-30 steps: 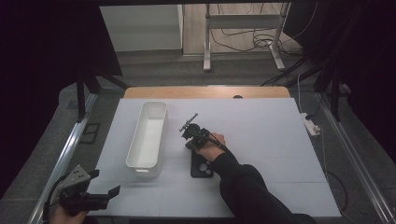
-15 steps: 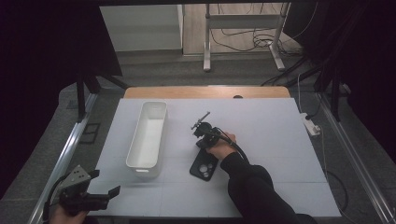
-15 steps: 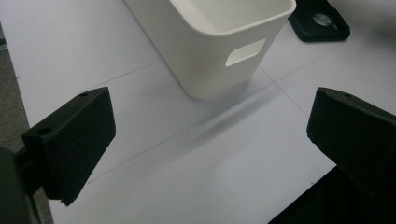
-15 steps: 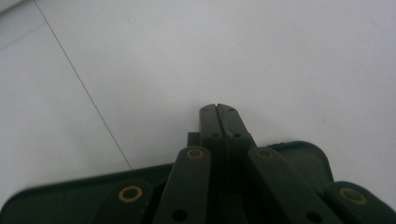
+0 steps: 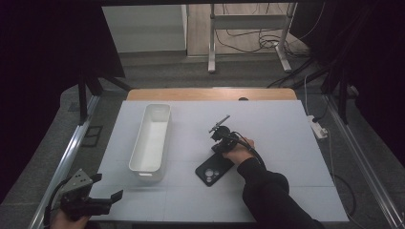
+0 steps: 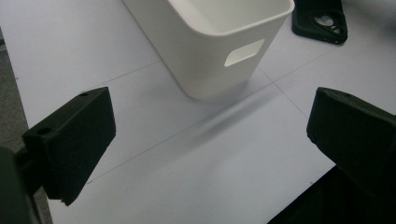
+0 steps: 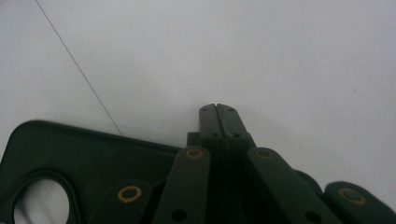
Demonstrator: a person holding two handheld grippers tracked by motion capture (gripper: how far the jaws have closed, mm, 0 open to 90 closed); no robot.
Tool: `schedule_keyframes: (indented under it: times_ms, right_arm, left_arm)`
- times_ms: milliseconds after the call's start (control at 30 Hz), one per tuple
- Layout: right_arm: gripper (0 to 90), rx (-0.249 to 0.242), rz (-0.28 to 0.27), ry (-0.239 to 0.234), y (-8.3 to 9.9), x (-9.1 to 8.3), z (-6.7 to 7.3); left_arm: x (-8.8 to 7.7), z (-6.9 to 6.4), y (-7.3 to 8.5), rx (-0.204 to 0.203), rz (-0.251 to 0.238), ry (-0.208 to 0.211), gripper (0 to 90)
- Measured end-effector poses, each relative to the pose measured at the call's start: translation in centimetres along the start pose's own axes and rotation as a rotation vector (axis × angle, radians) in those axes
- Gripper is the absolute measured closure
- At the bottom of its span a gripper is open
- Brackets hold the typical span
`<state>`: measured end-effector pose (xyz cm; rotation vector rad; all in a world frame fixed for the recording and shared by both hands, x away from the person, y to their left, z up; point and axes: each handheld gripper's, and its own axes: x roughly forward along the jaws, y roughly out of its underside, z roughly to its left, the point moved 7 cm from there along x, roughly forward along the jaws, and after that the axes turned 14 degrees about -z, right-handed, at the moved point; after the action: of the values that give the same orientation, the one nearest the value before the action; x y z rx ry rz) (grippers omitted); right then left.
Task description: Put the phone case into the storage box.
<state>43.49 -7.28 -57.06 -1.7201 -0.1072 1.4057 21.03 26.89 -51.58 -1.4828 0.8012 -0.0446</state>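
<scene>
A black phone case (image 5: 214,170) lies face down on the white table, camera cutout toward the near side. My right gripper (image 5: 218,140) is at the case's far end, held by a hand in a black sleeve. In the right gripper view its jaws (image 7: 217,110) are shut with nothing between them, low over the table just past the phone case's (image 7: 88,156) edge. My left gripper (image 5: 108,200) rests at the table's near left corner. The left gripper (image 6: 210,140) is open wide and empty, facing the white bin (image 6: 219,46) and the phone case (image 6: 322,19) beyond.
The long white bin (image 5: 152,138) stands empty left of centre, its length running away from me. The white table top (image 5: 277,119) ends in a wooden strip at the far edge. A white power strip (image 5: 318,129) lies off the right edge.
My right hand and gripper have moved to the right, and the phone case under the forearm has come more fully into sight. The left gripper has stayed put.
</scene>
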Motion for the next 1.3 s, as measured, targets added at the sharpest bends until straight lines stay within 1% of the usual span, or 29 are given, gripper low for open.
schedule_keyframes:
  times_ms: [167, 300, 433, 467, 533, 833, 1000, 1200, 1300]
  right_arm:
    - [89.6, 0.014, 0.004, 0.018, 0.9, -0.9, -0.5]
    - [89.6, 0.018, 0.006, 0.034, 1.7, -1.7, -0.6]
    - [89.6, 0.016, 0.012, 0.04, 2.4, -2.4, -0.6]
    - [89.5, 0.027, 0.008, 0.041, 2.6, -2.6, -0.6]
    - [89.5, 0.028, 0.008, 0.039, 2.9, -2.9, -0.6]
    - [89.5, 0.049, 0.019, 0.051, 4.5, -4.4, -0.6]
    - [89.5, 0.043, 0.031, 0.062, 5.4, -5.3, -0.3]
    - [89.5, 0.053, 0.035, 0.06, 6.2, -6.0, -0.1]
    - [89.5, 0.051, 0.04, 0.063, 6.6, -6.4, 0.1]
  left_arm:
    - [0.0, 0.0, 0.0, 0.0, -0.001, 0.002, 2.0]
    - [0.0, 0.0, 0.0, 0.003, -0.001, 0.002, 2.0]
    - [0.0, -0.1, 0.0, 0.005, 0.0, 0.003, 2.0]
    - [0.0, -0.1, 0.0, 0.005, -0.001, 0.003, 2.0]
    - [0.0, -0.1, 0.0, 0.005, 0.001, 0.004, 2.0]
    - [0.0, -0.1, 0.0, 0.008, 0.001, 0.002, 2.0]
    - [0.0, -0.2, 0.0, 0.013, 0.002, 0.002, 2.0]
    - [0.0, -0.1, 0.0, 0.014, 0.001, 0.001, 2.0]
    - [0.0, -0.2, 0.0, 0.014, 0.002, 0.002, 2.0]
